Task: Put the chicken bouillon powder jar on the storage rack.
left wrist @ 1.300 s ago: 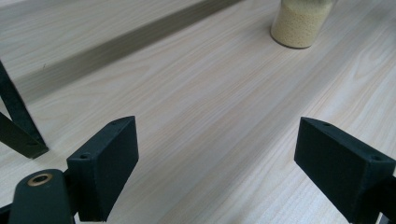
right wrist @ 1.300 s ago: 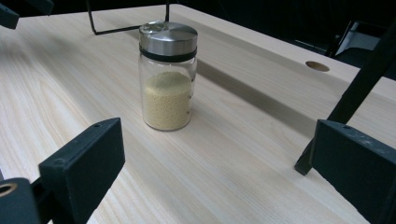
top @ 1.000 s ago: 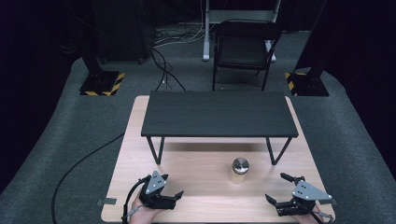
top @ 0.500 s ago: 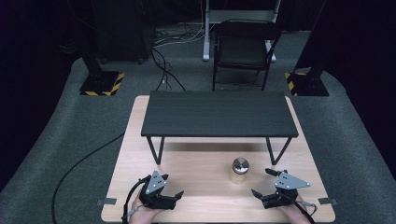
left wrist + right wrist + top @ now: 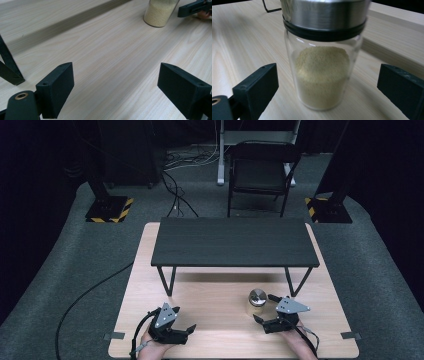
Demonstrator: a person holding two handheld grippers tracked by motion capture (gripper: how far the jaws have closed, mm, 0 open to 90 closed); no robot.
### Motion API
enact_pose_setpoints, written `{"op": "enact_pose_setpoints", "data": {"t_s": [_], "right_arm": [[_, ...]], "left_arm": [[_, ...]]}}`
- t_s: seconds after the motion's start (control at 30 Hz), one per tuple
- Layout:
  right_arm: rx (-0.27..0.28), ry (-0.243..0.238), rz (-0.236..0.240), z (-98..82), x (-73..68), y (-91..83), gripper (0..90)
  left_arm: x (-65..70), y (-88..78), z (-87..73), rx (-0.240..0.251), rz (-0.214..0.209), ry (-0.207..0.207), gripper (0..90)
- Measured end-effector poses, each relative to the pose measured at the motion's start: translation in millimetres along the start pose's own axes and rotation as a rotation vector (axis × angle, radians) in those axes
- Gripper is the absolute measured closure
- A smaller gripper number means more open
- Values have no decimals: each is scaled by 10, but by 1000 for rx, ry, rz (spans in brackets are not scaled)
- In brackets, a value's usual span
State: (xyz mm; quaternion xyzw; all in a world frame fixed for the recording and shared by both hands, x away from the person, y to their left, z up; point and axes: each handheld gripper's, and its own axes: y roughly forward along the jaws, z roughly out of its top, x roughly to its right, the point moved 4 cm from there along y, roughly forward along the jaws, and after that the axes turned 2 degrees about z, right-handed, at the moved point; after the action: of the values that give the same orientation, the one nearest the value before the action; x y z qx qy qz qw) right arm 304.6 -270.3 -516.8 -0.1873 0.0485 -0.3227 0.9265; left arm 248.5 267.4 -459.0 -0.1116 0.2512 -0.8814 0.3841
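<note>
Jar (image 5: 322, 75) of yellow grains between spread jaws of right hand-held gripper (image 5: 266, 309); left hand-held gripper (image 5: 189, 329) released.

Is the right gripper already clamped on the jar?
No: in the right gripper view the right gripper stands open, both jaws clear of the glass jar, gaps showing on either side.

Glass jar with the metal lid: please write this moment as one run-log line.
right hand-held gripper: open, jaws beside glass jar | left hand-held gripper: open, idle
</note>
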Motion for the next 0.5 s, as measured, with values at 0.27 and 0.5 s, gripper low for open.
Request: {"op": "enact_pose_setpoints", "data": {"t_s": [0.27, 0.5], "right_arm": [[-7, -44, -6, 52, -48, 189, 136], [-13, -5, 29, 103, 29, 255, 306]], "left_arm": [[-2, 3, 0, -1, -2, 1, 136], [-15, -4, -9, 2, -3, -8, 136]]}}
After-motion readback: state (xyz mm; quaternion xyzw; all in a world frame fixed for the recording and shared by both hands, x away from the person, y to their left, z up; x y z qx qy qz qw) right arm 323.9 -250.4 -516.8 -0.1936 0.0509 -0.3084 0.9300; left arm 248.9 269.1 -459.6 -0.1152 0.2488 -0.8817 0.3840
